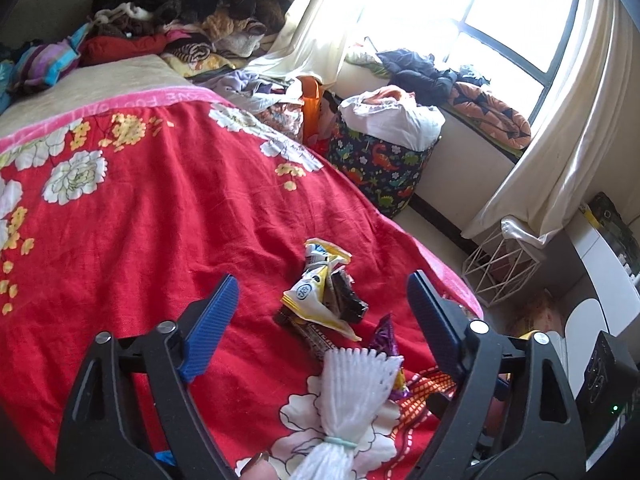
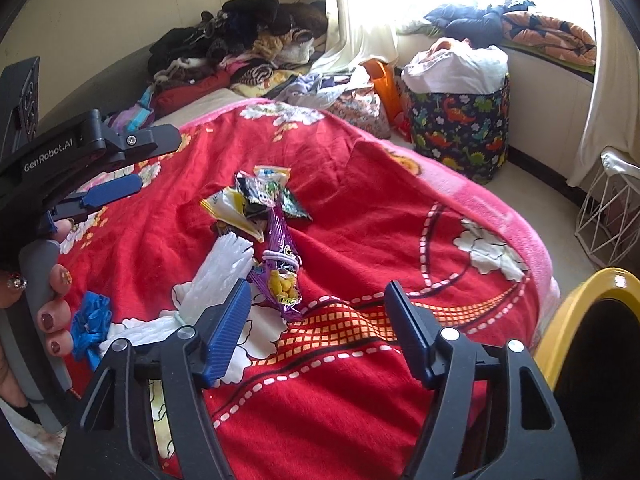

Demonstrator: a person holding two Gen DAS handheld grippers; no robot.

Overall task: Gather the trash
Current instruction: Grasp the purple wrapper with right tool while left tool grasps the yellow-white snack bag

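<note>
A heap of trash lies on the red flowered blanket (image 1: 140, 220): a yellow wrapper (image 1: 316, 304), a dark wrapper (image 1: 346, 298), a purple snack bag (image 1: 386, 336) and a white foam net (image 1: 356, 396) tied with a band. My left gripper (image 1: 323, 290) hangs open just above the heap, its blue pads touching nothing. In the right wrist view the same purple bag (image 2: 280, 276), yellow wrapper (image 2: 230, 208) and foam net (image 2: 224, 272) lie ahead and to the left of my right gripper (image 2: 318, 296), which is open and empty. A crumpled blue scrap (image 2: 92, 320) lies beside the foam net. The left gripper (image 2: 154, 160) shows at the left edge.
A yellow-rimmed bin (image 2: 580, 300) stands at the bed's near right corner. Past the bed are a dinosaur-print basket (image 1: 380, 164) full of white cloth and a white wire basket (image 1: 500, 268). Clothes (image 1: 180, 12) are piled at the bed's far end. A hand (image 2: 52, 312) grips the left gripper's handle.
</note>
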